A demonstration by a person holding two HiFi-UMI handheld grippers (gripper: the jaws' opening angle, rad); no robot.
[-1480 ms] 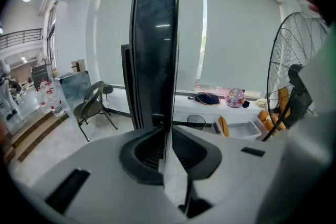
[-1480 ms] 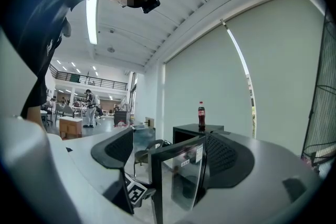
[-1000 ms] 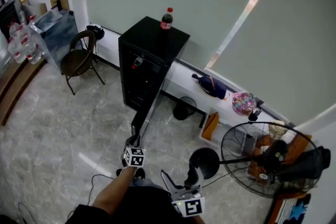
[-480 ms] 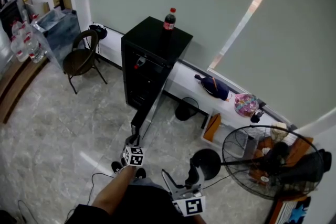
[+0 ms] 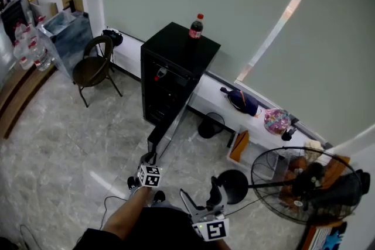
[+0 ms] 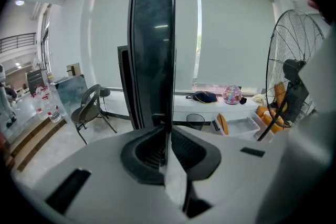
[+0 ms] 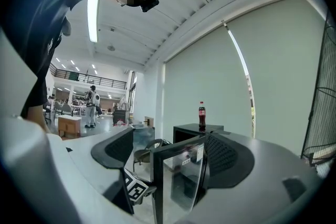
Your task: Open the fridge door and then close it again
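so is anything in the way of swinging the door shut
Nothing visible does. The left gripper holds the open door by its edge, and nothing shows in the gap between door and fridge front. The bin stands on the door's other side.

Open office hall — roller blinds point(image 5: 293, 38), mezzanine point(image 7: 89, 80), marble floor point(image 5: 58, 143).

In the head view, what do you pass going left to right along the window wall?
Chair → black fridge → dark bag → pink round object → fan.
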